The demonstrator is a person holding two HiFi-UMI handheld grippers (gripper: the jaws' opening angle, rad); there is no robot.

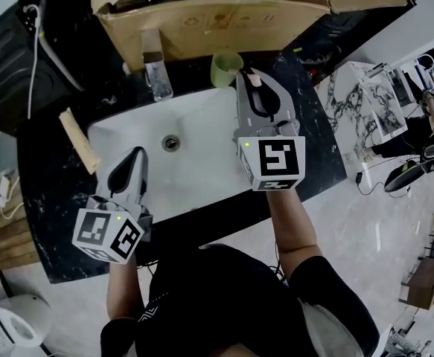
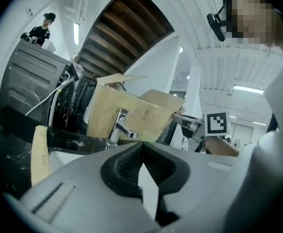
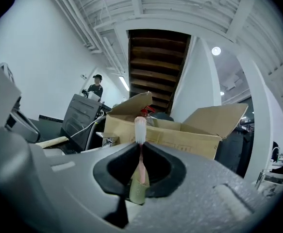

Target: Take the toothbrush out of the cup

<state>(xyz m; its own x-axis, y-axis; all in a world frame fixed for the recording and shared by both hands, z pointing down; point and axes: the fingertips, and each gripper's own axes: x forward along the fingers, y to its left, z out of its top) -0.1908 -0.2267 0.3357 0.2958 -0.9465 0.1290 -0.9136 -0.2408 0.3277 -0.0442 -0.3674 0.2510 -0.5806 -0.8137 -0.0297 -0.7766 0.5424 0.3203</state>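
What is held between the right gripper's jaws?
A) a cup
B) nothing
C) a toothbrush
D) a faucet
C: in the right gripper view, the right gripper is closed on the pink handle of the toothbrush, whose white bristles stand above the jaws.

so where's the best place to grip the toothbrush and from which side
The thin pink handle just under the bristles, coming in level from the sink side. The toothbrush stands upright over the green cup, so flat pads close on its narrow neck, as the right tool does now.
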